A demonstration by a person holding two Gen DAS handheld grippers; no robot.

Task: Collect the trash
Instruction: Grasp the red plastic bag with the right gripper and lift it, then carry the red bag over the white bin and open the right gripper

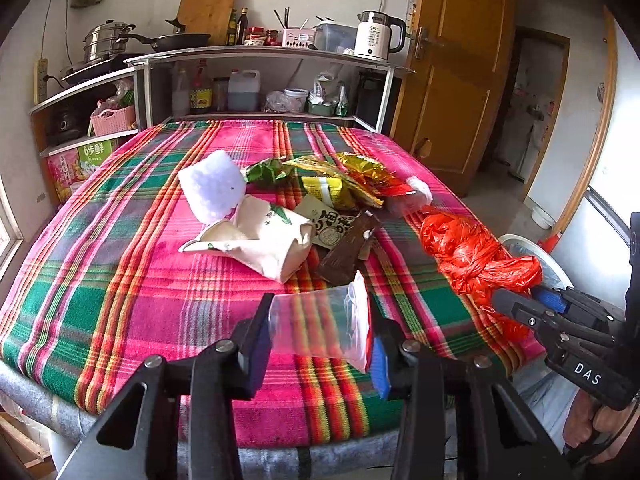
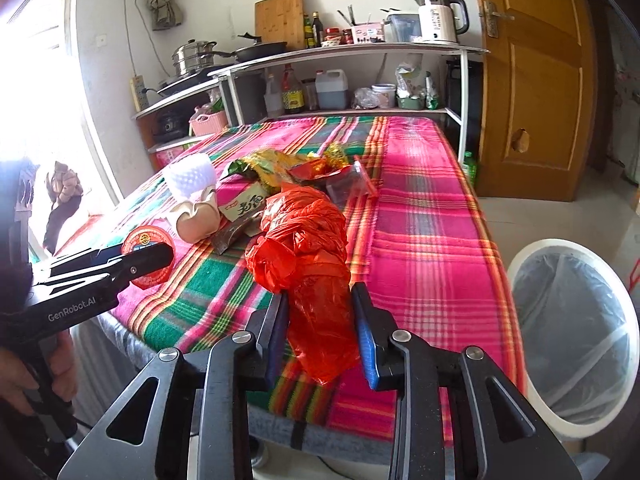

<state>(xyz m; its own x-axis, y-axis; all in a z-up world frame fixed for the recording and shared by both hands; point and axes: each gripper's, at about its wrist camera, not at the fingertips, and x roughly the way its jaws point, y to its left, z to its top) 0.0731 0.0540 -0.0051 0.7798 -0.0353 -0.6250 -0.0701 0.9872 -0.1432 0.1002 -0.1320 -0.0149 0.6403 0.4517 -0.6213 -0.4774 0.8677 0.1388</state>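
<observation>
My left gripper (image 1: 320, 330) is shut on a clear plastic cup (image 1: 320, 322) lying sideways between its fingers, above the near edge of the plaid table (image 1: 120, 280). In the right wrist view the cup's red lid (image 2: 149, 254) shows behind the left gripper (image 2: 160, 258). My right gripper (image 2: 320, 330) is shut on a crumpled red plastic bag (image 2: 308, 248), also seen in the left wrist view (image 1: 476, 256) with the right gripper (image 1: 520, 300). More trash lies mid-table: white foam (image 1: 214, 188), a cream paper box (image 1: 264, 236), snack wrappers (image 1: 332, 184), a brown wrapper (image 1: 348, 252).
A white bin with a clear liner (image 2: 576, 332) stands on the floor right of the table. Kitchen shelves with pots, bottles and a kettle (image 1: 376, 34) stand behind the table. A wooden door (image 2: 532, 80) is at the right.
</observation>
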